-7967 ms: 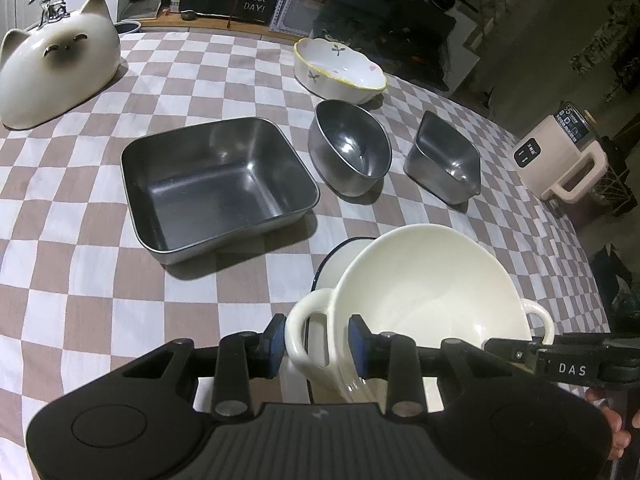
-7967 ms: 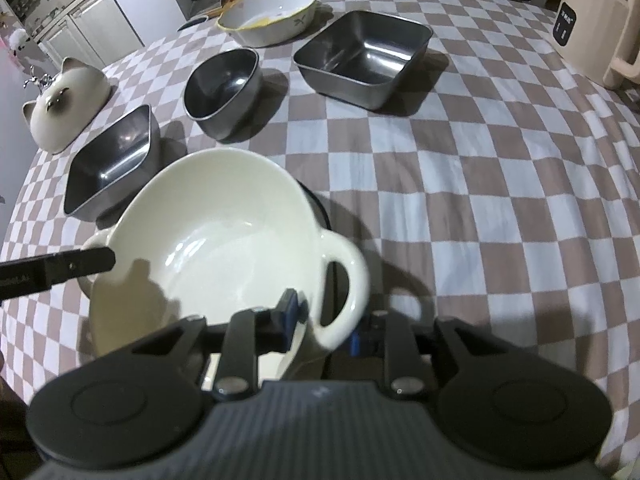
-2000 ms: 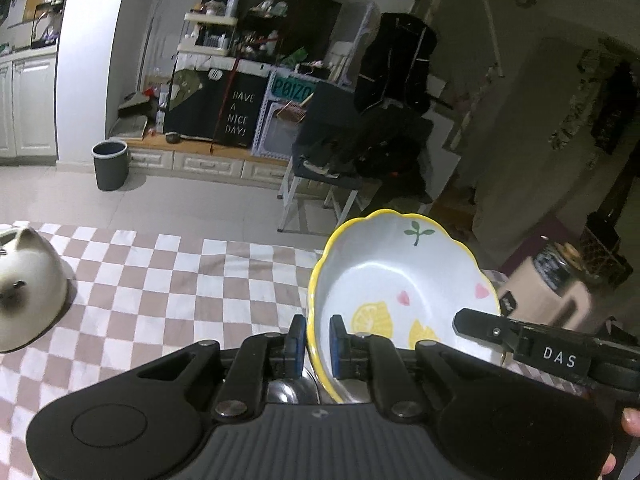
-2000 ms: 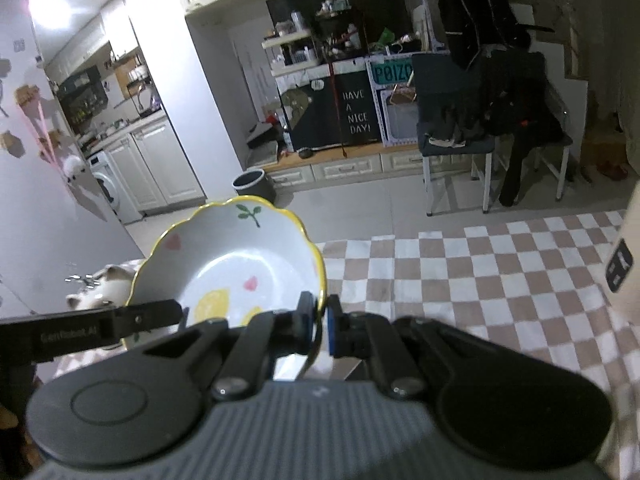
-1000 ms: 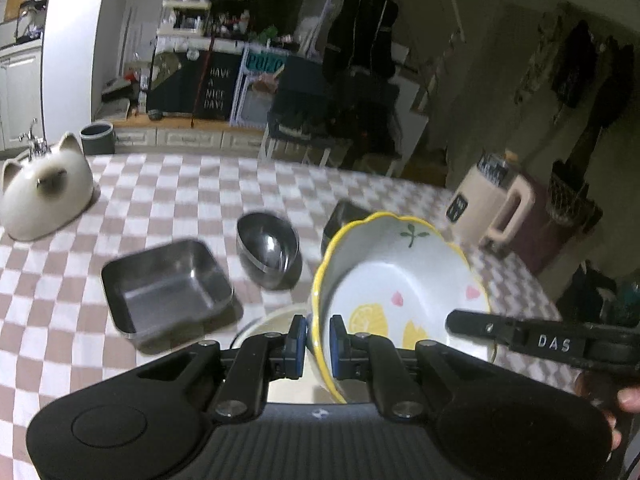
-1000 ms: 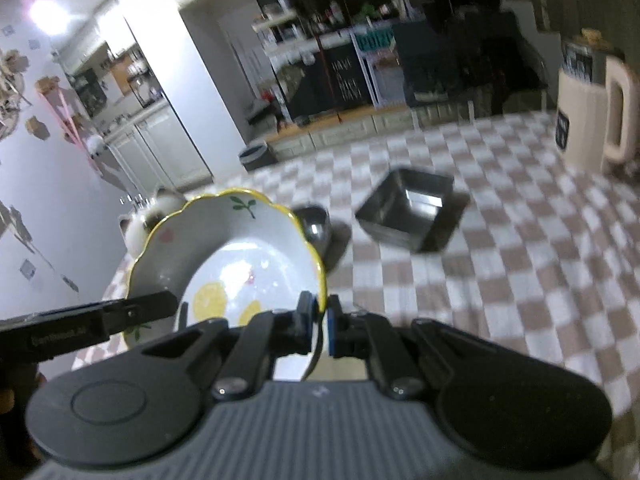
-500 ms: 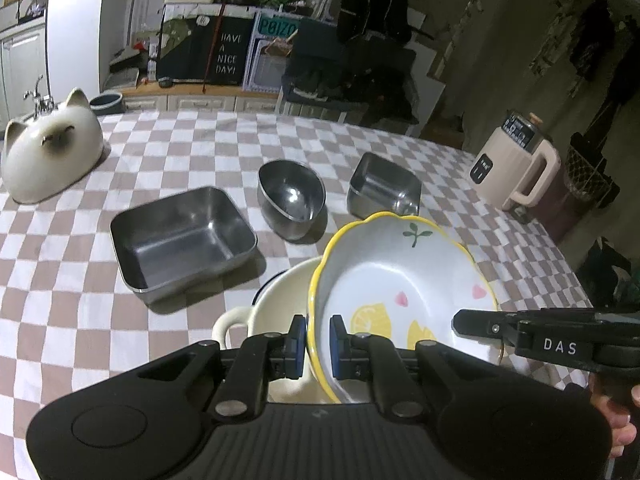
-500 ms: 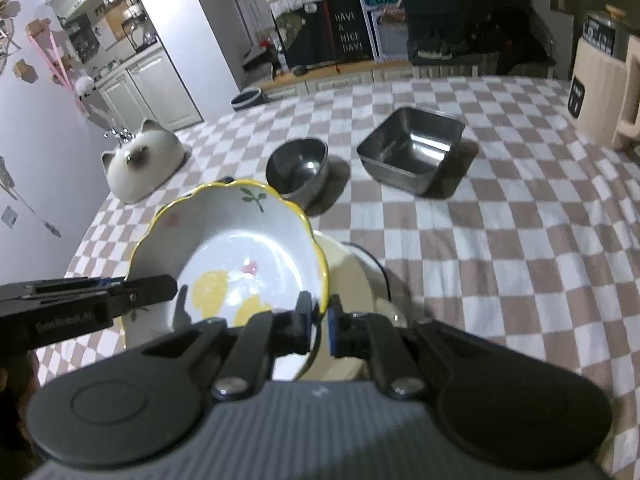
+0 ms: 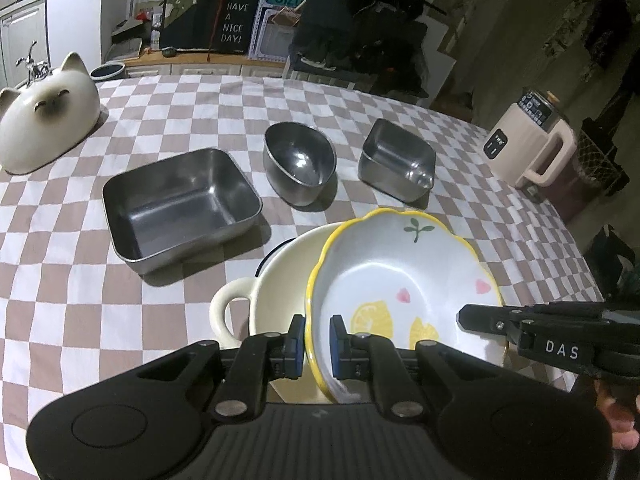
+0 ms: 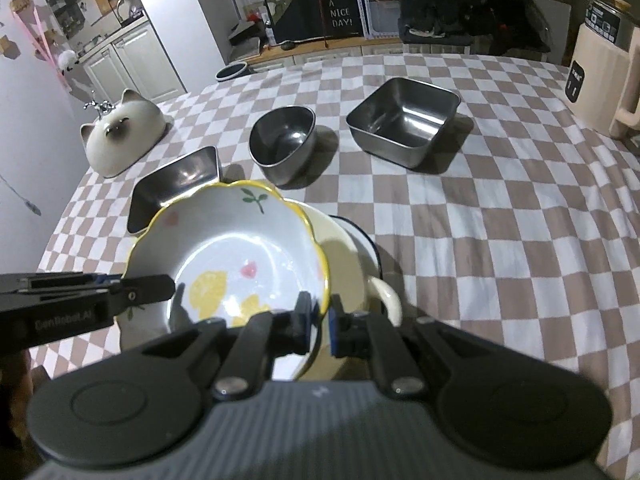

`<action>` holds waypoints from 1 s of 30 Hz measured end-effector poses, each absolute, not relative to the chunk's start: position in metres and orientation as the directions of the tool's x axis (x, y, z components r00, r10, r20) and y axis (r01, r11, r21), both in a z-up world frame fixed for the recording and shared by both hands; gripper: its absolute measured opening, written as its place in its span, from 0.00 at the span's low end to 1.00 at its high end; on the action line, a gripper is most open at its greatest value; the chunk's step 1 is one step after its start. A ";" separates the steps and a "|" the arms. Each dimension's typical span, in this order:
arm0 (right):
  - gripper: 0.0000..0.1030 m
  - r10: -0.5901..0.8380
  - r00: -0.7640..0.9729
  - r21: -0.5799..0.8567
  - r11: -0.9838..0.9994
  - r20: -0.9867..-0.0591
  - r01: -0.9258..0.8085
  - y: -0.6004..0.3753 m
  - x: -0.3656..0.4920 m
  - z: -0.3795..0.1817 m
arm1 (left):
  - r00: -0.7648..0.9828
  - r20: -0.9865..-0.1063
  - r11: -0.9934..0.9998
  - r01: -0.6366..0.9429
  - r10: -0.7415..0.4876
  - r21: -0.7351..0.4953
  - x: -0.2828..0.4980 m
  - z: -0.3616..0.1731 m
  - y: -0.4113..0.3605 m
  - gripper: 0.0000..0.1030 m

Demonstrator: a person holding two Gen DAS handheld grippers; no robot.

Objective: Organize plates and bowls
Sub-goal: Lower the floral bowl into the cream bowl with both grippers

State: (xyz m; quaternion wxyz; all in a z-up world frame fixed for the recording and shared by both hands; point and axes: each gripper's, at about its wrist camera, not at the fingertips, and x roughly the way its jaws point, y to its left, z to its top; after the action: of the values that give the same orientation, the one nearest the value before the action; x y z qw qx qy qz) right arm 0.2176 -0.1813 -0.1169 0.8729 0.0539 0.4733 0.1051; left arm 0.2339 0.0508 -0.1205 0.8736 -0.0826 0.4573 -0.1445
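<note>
Ceramic lemon-print bowl (image 9: pixel 400 280) with a scalloped yellow rim is held at two opposite rim points. The left gripper (image 9: pixel 317 338) is clenched on the rim's left side, with one blue pad outside the wall and one inside. The right gripper (image 10: pixel 320 326) is clenched on the rim's right side in the same manner. The bowl sits tilted over the cream two-handled bowl (image 9: pixel 276 288); contact between the two cannot be determined. The cream bowl rests inside a blue-rimmed white dish (image 10: pixel 360 236) on the checkered tablecloth (image 9: pixel 80 300).

Beyond this stack, three steel vessels stand apart from one another:
- large square steel pan (image 9: pixel 180 208)
- rounded steel bowl (image 9: pixel 300 160)
- small square steel container (image 9: pixel 396 160)

A cat-shaped ceramic cover (image 9: pixel 44 120) sits near the far left table edge, and a beige kettle (image 9: pixel 528 144) stands at the far right
</note>
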 end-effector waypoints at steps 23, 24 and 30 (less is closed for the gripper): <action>0.10 0.180 0.478 0.139 0.983 -0.860 -0.120 -0.169 0.230 -0.128 | 0.493 -0.824 0.960 0.143 -0.279 -0.240 0.246 -0.136 0.046 0.14; 0.10 0.179 0.476 0.137 0.983 -0.861 -0.120 -0.169 0.231 -0.128 | 0.492 -0.826 0.961 0.142 -0.275 -0.236 0.247 -0.137 0.045 0.14; 0.10 0.159 0.480 0.115 0.986 -0.862 -0.120 -0.169 0.233 -0.129 | 0.485 -0.835 0.965 0.150 -0.261 -0.215 0.248 -0.140 0.040 0.15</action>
State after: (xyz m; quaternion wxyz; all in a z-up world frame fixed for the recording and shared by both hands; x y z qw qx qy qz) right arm 0.2332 -0.1688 -0.1292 0.8601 0.0195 0.5032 0.0811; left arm 0.2481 0.0405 -0.1399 0.8597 -0.0564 0.4934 -0.1194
